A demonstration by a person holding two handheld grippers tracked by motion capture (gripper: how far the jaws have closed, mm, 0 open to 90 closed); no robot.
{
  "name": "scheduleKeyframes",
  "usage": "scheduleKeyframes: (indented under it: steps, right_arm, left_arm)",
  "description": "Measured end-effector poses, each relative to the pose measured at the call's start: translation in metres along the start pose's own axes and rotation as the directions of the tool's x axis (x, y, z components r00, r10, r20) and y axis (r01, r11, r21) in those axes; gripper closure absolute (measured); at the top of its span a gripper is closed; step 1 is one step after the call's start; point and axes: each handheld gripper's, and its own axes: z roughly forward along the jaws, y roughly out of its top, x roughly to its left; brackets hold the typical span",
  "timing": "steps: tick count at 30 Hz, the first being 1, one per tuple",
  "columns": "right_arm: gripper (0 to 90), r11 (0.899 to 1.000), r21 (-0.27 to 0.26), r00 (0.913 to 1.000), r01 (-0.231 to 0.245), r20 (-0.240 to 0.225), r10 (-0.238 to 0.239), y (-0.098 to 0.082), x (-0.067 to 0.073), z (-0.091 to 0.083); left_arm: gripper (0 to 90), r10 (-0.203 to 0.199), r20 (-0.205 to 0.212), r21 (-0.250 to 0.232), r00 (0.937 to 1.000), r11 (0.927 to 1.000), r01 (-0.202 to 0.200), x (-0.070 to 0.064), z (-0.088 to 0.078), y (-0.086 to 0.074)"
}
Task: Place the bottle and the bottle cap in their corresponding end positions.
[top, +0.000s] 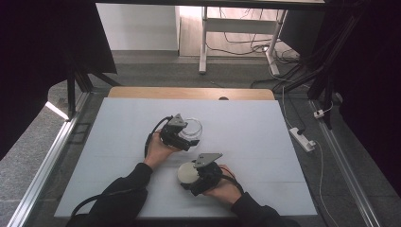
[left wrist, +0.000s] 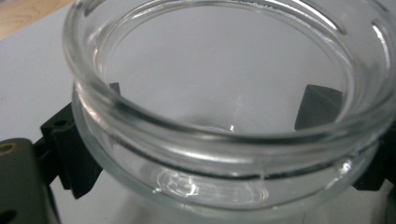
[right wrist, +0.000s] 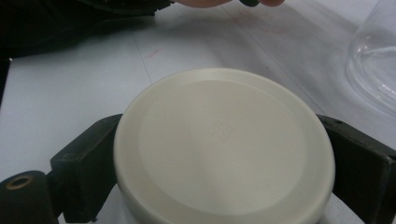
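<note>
High view: the left gripper (top: pixel 182 135) is held against a clear glass jar (top: pixel 193 127) near the middle of the white table (top: pixel 265 142). The right gripper (top: pixel 202 177) is seen nearer the person, with a cream lid (top: pixel 188 174) at its jaws. Jar and lid are near each other, not touching.

Left gripper view: the jar's (left wrist: pixel 224 135) open rim is seen close up, with a black jaw pressed to the glass wall on each side, so the jar is pinched. It looks empty. Risk: smooth curved glass between hard jaws. If the squeeze is eased or the jar tilted, it could slide or twist out and knock the table.

Right gripper view: the lid (right wrist: pixel 224 144) is clamped flat across its edge between both jaws. The jar's side (right wrist: pixel 373 70) is seen at upper right. Risk: if the lid is brought over the rim off-centre or tilted, it could catch the rim, jam crooked, or push the jar out of the other grip.
</note>
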Motion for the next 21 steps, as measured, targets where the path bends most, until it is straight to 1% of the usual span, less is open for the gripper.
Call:
scheduleKeyframes:
  steps: [2,7,9,15,19,21]
  right_arm:
    - [7.1,1.000,0.015,1.0000,-0.003,0.003,0.002,0.0003,-0.0002,0.0014]
    - [7.0,0.999,0.048,0.9999,-0.012,0.009,0.012,0.0007,-0.0015,0.0042]
    - [6.9,0.998,0.055,0.9998,-0.017,0.011,0.016,0.0007,-0.0021,0.0049]
    - [6.6,0.998,0.068,0.9996,-0.019,0.020,0.017,0.0009,-0.0013,0.0056]
    - [5.3,0.998,0.062,0.9997,-0.018,0.018,0.017,0.0007,-0.0019,0.0053]
    - [4.3,0.998,0.056,0.9995,-0.027,0.019,0.026,0.0006,-0.0031,0.0047]
  left_arm:
    - [7.6,0.002,-0.003,-0.003,1.0000,1.0000,-0.002,-0.0003,0.0005,-0.0001]
    - [7.5,0.027,-0.006,0.000,0.9996,0.9996,-0.027,-0.0015,0.0002,-0.0007]
    - [7.4,0.031,-0.005,-0.003,0.9995,0.9995,-0.031,-0.0014,0.0003,-0.0011]
    - [7.1,0.023,0.009,-0.015,0.9997,0.9996,-0.023,0.0014,-0.0003,-0.0038]
    - [6.7,0.021,0.000,-0.022,0.9998,0.9995,-0.021,0.0003,-0.0002,-0.0033]
    - [6.6,0.016,-0.005,-0.024,0.9999,0.9996,-0.016,-0.0002,0.0000,-0.0030]
